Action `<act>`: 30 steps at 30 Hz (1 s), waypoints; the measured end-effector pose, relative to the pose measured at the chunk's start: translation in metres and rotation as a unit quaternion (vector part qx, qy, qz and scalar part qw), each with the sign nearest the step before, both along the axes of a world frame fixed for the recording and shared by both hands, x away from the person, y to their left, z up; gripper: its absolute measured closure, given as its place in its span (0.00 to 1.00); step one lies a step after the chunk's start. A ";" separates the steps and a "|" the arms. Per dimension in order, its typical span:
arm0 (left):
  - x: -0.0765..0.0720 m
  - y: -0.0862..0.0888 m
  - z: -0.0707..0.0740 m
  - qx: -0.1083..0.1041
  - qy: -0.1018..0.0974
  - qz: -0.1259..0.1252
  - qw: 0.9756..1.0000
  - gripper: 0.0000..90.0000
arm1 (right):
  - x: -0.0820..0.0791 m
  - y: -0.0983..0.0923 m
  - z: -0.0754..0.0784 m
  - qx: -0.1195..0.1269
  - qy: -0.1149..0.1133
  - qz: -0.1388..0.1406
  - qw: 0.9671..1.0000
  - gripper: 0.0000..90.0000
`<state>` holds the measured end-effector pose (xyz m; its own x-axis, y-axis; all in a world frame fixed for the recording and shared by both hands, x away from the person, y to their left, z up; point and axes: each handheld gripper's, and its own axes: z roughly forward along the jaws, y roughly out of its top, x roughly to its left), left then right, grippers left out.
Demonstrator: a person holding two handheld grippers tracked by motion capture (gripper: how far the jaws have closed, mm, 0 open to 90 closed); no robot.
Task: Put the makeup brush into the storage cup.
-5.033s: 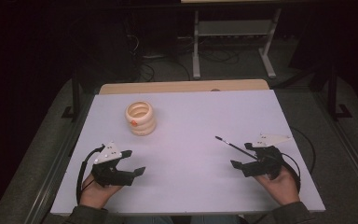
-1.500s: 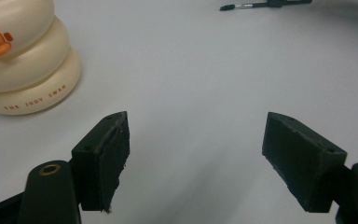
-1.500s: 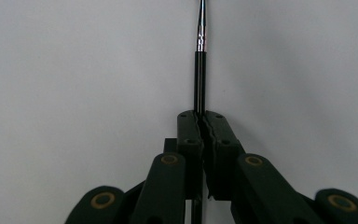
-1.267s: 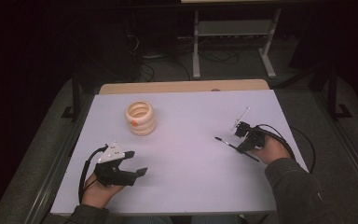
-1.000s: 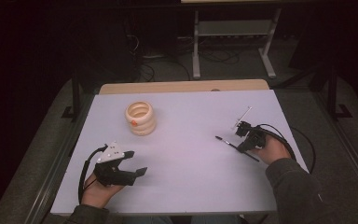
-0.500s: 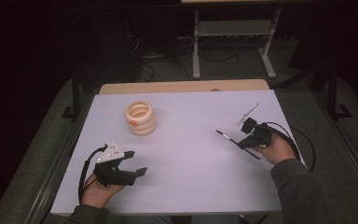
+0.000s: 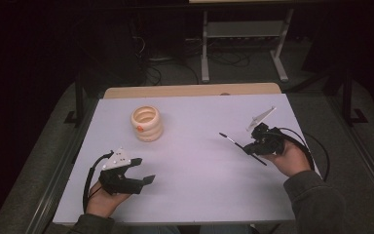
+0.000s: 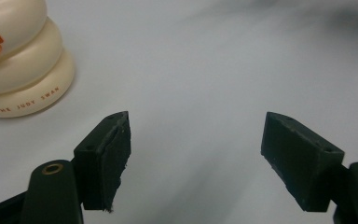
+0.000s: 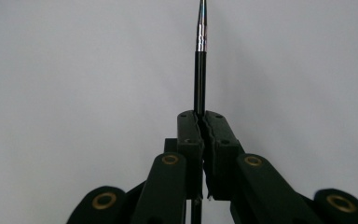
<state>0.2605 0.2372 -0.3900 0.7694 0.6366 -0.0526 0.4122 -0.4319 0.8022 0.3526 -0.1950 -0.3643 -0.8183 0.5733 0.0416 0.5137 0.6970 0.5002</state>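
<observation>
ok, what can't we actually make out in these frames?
- Brush: in the right gripper view its tip is cut off by the top edge; its lower end is hidden between the shut right claw.
- Brush in the high view: too small to tell the tip's shape.
- Stacked-ring holder: cut off by the left and top edges in the left gripper view, beyond the open left claw.
- Holder's inside: too small to tell.

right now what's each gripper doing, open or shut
left gripper: open, holding nothing.
right gripper: shut on a thin black stick.
</observation>
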 end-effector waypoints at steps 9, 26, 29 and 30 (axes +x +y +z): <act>0.001 -0.007 0.002 -0.007 0.004 -0.022 1.000 0.31 | -0.022 0.025 0.024 0.033 -0.042 0.049 0.997 0.95; 0.014 -0.039 0.019 -0.060 0.024 -0.078 0.995 0.41 | -0.043 0.059 0.037 0.131 -0.061 0.114 0.983 0.95; 0.015 -0.045 0.022 -0.063 0.026 -0.085 0.994 0.43 | -0.045 0.068 0.035 0.142 -0.062 0.123 0.980 0.95; 0.015 -0.045 0.022 -0.063 0.026 -0.085 0.994 0.44 | -0.045 0.068 0.035 0.142 -0.062 0.123 0.980 0.95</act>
<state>0.2759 0.1925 -0.3676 0.8597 0.4832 -0.1657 0.3840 -0.3973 0.8335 0.3072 -0.1271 -0.3294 -0.9391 0.3379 0.0628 0.2709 0.6152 0.7404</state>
